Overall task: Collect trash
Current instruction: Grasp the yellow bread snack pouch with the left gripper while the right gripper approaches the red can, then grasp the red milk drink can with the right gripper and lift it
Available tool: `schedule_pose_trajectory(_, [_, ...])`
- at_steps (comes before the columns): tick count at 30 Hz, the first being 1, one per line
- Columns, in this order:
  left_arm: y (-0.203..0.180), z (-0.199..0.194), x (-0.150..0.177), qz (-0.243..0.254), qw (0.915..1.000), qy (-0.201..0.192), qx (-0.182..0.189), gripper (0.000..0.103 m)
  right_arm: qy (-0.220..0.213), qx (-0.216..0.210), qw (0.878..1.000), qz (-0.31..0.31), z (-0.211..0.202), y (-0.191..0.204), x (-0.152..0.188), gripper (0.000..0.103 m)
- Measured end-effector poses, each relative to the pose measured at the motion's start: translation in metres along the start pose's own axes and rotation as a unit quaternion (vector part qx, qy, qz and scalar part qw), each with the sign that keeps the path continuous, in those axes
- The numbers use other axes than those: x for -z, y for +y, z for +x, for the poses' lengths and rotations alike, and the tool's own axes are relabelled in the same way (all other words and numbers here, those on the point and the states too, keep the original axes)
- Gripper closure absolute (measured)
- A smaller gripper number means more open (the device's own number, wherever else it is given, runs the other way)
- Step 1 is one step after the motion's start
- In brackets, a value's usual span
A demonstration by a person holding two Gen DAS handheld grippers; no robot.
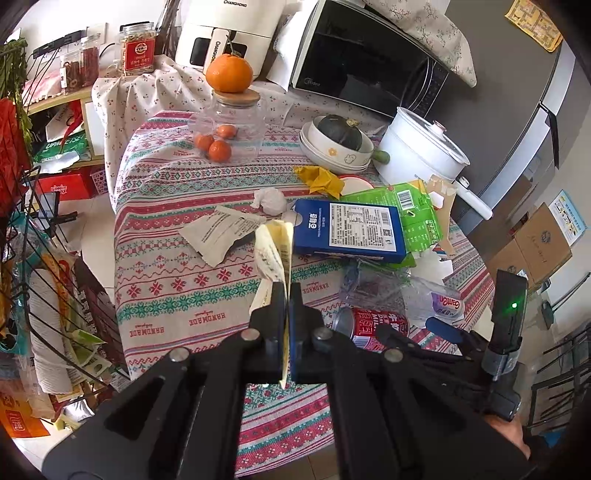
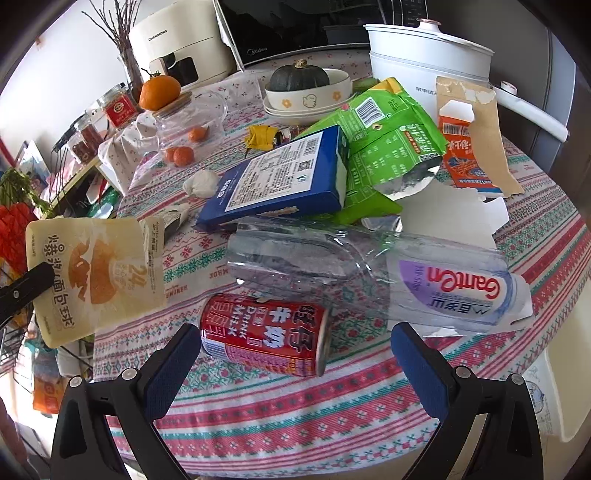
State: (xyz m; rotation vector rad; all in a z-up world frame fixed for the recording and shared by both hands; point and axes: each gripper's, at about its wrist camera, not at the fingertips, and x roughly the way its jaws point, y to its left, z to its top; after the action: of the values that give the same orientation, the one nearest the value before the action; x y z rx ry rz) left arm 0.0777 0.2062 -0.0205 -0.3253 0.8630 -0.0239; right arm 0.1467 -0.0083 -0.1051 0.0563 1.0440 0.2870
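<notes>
While the left gripper is clenched on a flat cream-and-orange paper snack pouch, held clear above the patterned cloth-covered desk, a red milk-drink can lies on its side just ahead of the right gripper, whose blue-padded fingers stand released. A crushed clear plastic bottle lies beyond the can.

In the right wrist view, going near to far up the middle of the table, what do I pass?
Red milk can → clear crushed plastic bottle → blue box → stacked bowls holding a dark green squash → microwave.
</notes>
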Motion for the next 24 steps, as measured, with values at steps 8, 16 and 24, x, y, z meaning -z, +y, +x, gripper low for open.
schedule_pose_trajectory(8, [0.006, 0.004, 0.001, -0.002, 1.0, 0.007, 0.003, 0.101, 0.006, 0.037, 0.999, 0.013, 0.029, 0.017, 0.001, 0.0])
schedule_pose_trajectory(16, [0.003, 0.005, 0.001, -0.005, 0.9999, 0.009, 0.004, 0.101, 0.01, 0.012, 1.0, 0.021, 0.032, 0.014, 0.002, 0.0])
schedule_pose_trajectory(24, [0.004, 0.007, 0.003, -0.004, 0.9999, 0.012, -0.004, 0.101, 0.01, 0.028, 0.999, 0.041, 0.035, 0.022, -0.004, 0.0])
